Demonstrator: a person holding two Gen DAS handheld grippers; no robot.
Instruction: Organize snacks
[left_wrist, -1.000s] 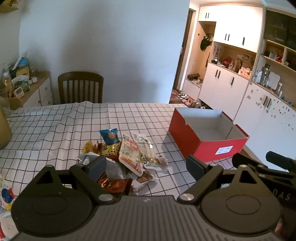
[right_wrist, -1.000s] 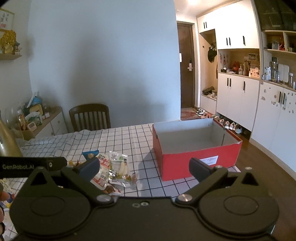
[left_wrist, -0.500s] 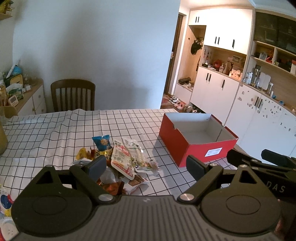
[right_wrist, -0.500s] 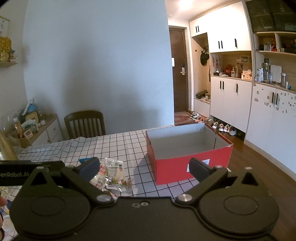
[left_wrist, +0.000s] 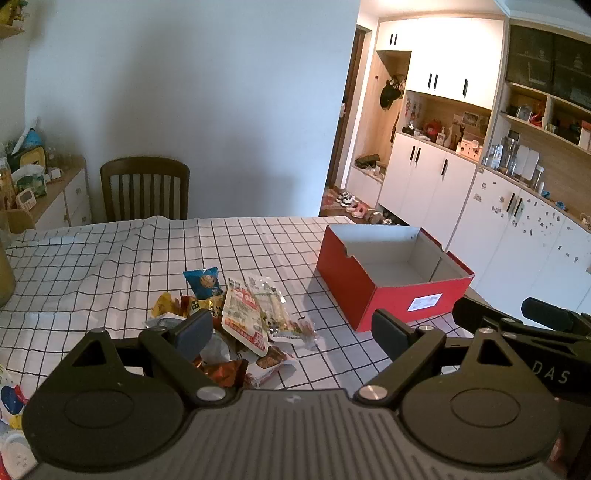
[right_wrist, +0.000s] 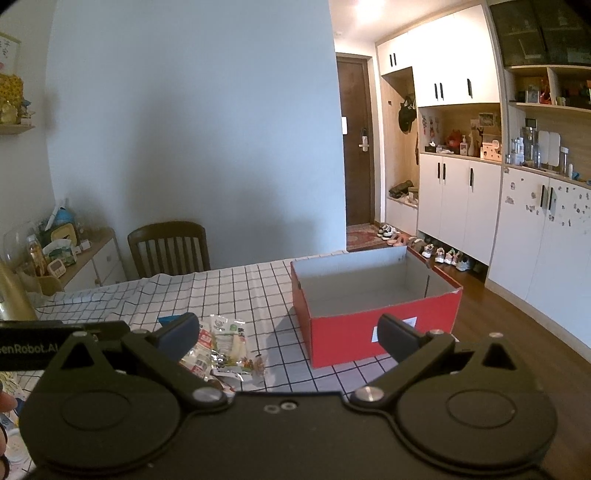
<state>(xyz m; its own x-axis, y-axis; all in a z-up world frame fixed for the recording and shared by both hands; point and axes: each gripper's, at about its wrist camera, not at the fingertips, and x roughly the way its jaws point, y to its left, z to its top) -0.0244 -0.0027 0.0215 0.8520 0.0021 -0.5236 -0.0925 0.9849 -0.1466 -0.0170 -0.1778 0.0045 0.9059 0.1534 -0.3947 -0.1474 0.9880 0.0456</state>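
Nearest, we see the left gripper (left_wrist: 291, 332) with jaws spread wide and nothing between them; the right gripper (right_wrist: 288, 332) likewise stands open and empty. Just beyond the left gripper, we find the snacks (left_wrist: 236, 317) heaped on the checked tablecloth (left_wrist: 110, 266). To their right, apart from them, sits the red box (left_wrist: 391, 273), open-topped with nothing visible inside. Farther back we note a chair (left_wrist: 146, 188) against the wall.

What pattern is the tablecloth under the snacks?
White with a thin black grid; the tablecloth shows best in the left wrist view.
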